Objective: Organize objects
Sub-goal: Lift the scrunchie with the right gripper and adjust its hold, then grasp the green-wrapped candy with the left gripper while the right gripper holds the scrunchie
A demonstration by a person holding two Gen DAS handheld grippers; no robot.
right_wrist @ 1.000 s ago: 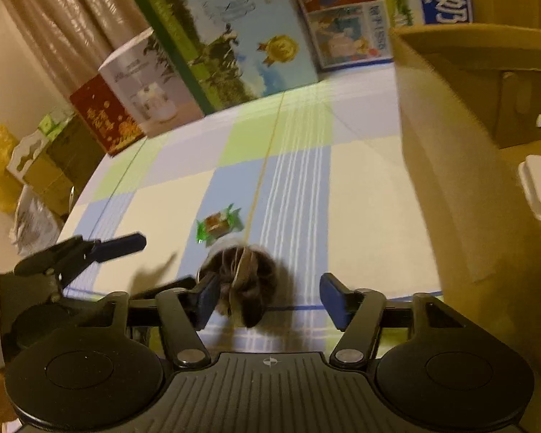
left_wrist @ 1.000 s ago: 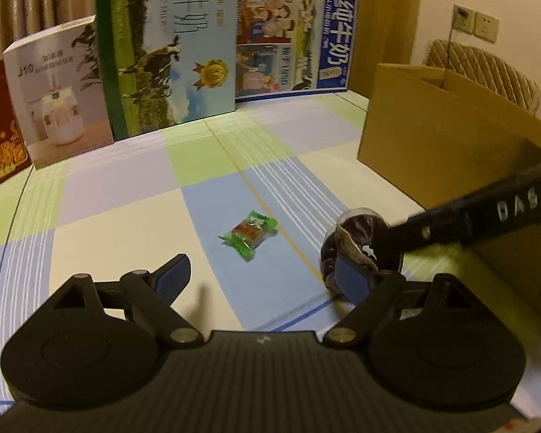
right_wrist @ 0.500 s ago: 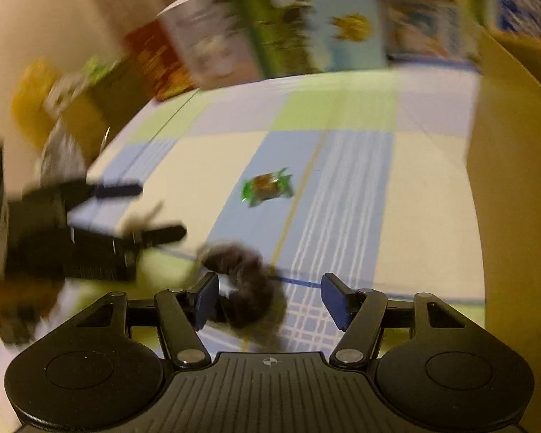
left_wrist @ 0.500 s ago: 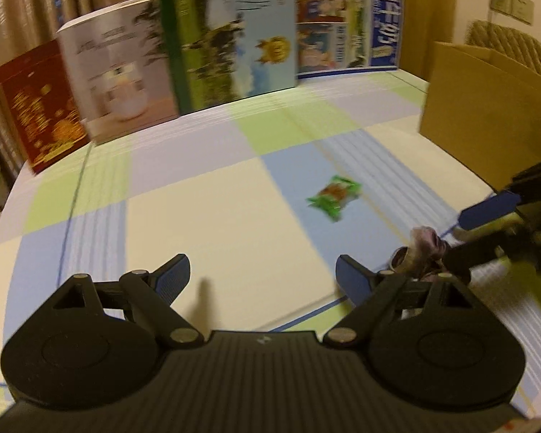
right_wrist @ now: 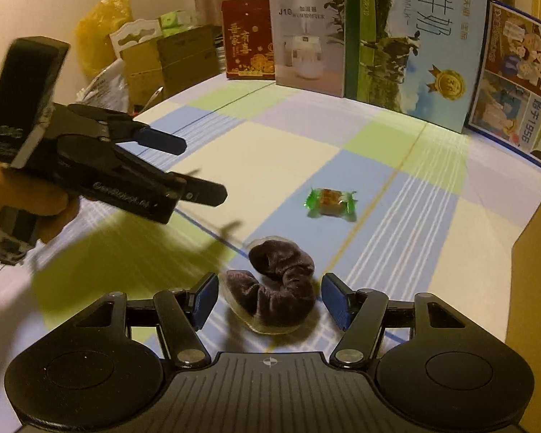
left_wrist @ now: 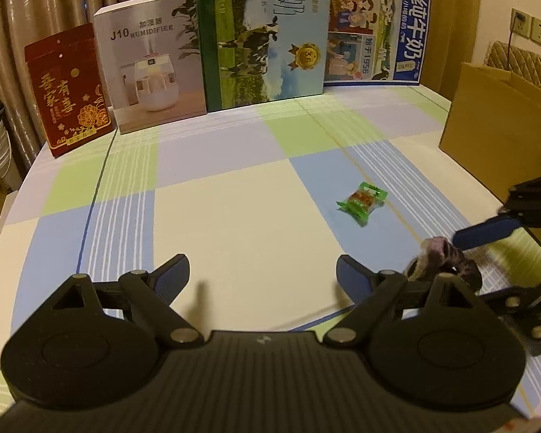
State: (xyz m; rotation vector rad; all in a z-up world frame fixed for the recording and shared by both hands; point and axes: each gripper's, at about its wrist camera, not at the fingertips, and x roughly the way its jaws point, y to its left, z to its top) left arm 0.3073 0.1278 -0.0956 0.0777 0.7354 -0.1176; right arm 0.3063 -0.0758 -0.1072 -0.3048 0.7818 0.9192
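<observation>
A dark brown velvet scrunchie (right_wrist: 276, 283) lies on the checked tablecloth between the open fingers of my right gripper (right_wrist: 268, 301); it also shows at the right of the left wrist view (left_wrist: 441, 261). A candy in a green wrapper (right_wrist: 330, 202) lies further out on a blue square, and shows in the left wrist view too (left_wrist: 361, 202). My left gripper (left_wrist: 261, 276) is open and empty, to the left of both objects; it also shows in the right wrist view (right_wrist: 194, 169).
A cardboard box (left_wrist: 501, 122) stands at the right; its wall shows in the right wrist view (right_wrist: 537, 270). A red box (left_wrist: 66, 90), a humidifier box (left_wrist: 151, 61) and two milk cartons (left_wrist: 263, 32) line the table's far edge.
My left gripper has moved left and back, away from the scrunchie. My right gripper has swung left and now frames the scrunchie, which has flopped from standing on edge to lying down.
</observation>
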